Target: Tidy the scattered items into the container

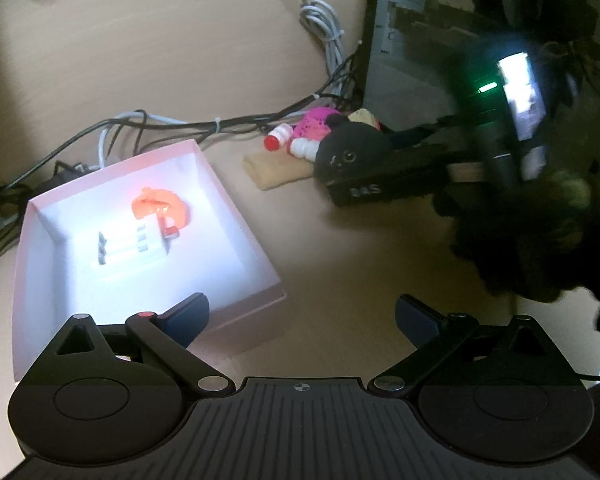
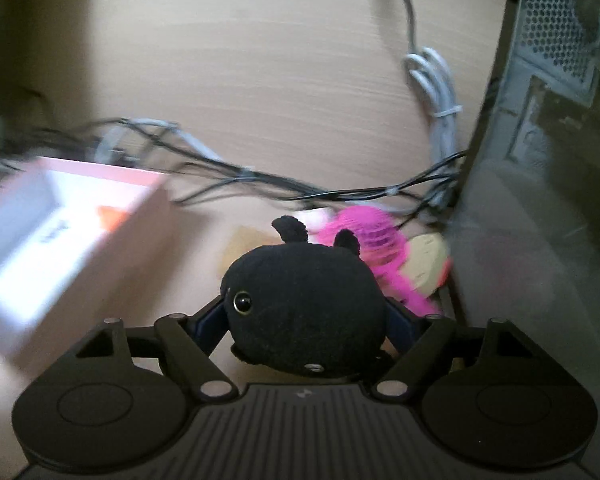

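A pink box (image 1: 236, 200) with a white inside sits on the desk; it holds an orange item (image 1: 160, 206) and a white block (image 1: 130, 246). My left gripper (image 1: 302, 320) is open and empty, hovering by the box's near right corner. My right gripper (image 2: 306, 322) is shut on a black plush toy (image 2: 304, 300) and holds it above the desk; the toy also shows in the left wrist view (image 1: 352, 150). Behind it lie a pink knitted item (image 2: 364, 228), a beige item (image 2: 426, 260) and a tan cloth (image 1: 276, 170). Two small white bottles (image 1: 278, 138) lie there too.
A bundle of black and grey cables (image 1: 204, 124) runs across the desk behind the box. A coiled white cable (image 2: 436, 92) lies near a dark computer case (image 2: 540, 180) on the right. The box shows blurred at the left of the right wrist view (image 2: 72, 248).
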`<action>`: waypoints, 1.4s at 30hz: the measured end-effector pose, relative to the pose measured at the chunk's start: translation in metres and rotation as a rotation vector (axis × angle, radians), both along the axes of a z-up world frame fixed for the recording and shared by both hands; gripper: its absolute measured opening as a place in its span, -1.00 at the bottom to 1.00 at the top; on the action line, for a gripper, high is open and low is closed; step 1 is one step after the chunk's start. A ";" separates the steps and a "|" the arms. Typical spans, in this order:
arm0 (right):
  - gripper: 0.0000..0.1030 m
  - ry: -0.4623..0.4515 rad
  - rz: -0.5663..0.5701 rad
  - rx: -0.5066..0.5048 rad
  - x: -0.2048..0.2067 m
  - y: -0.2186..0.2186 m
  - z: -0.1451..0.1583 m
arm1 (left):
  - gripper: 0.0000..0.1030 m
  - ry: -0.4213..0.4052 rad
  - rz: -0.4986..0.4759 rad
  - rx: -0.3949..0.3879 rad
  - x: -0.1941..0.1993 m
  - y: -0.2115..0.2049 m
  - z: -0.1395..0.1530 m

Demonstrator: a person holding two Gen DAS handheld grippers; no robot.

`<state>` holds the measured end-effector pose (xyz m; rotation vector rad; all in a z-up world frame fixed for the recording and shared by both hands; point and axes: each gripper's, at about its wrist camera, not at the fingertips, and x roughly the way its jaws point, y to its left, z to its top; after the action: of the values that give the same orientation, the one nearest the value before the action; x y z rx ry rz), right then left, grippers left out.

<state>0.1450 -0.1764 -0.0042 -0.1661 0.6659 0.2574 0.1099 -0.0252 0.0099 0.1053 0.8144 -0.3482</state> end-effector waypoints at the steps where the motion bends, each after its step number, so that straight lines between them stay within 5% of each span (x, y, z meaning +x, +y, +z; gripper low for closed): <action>1: 0.59 0.025 0.032 0.035 -0.007 0.000 0.003 | 0.97 0.005 0.000 -0.001 -0.002 0.000 0.000; 6: 0.81 0.032 0.128 0.121 -0.039 -0.002 0.019 | 0.97 0.014 0.001 0.006 -0.010 0.000 0.000; 10: 0.82 -0.046 -0.034 0.100 -0.034 -0.012 0.023 | 0.97 0.013 0.009 0.008 -0.014 0.001 0.000; 12: 0.61 -0.053 -0.172 0.021 -0.019 -0.014 0.013 | 0.97 0.010 0.012 0.004 -0.016 0.002 0.002; 14: -0.02 -0.005 -0.267 -0.031 -0.001 -0.013 -0.003 | 0.97 0.006 0.013 0.002 -0.018 0.002 0.003; 21: -0.02 0.066 -0.399 -0.075 0.028 -0.011 -0.036 | 0.97 -0.001 0.025 -0.002 -0.023 0.006 0.005; 25: -0.44 0.082 -0.362 -0.083 0.026 -0.012 -0.038 | 0.97 -0.004 0.051 -0.003 -0.024 0.011 0.006; 29: -0.56 0.068 -0.296 -0.052 -0.002 -0.014 -0.025 | 0.97 -0.016 0.070 0.005 -0.030 0.012 0.009; 35: -0.58 0.058 -0.208 -0.013 -0.068 -0.029 -0.005 | 0.97 -0.019 0.077 0.033 -0.049 0.008 0.008; 42: -0.58 0.184 -0.086 -0.030 -0.127 -0.024 -0.014 | 0.97 0.024 0.112 0.025 -0.076 0.007 0.001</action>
<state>0.0182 -0.2005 -0.0180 -0.1427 0.8578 0.1814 0.0337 -0.0182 0.0110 0.0785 0.8451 -0.2341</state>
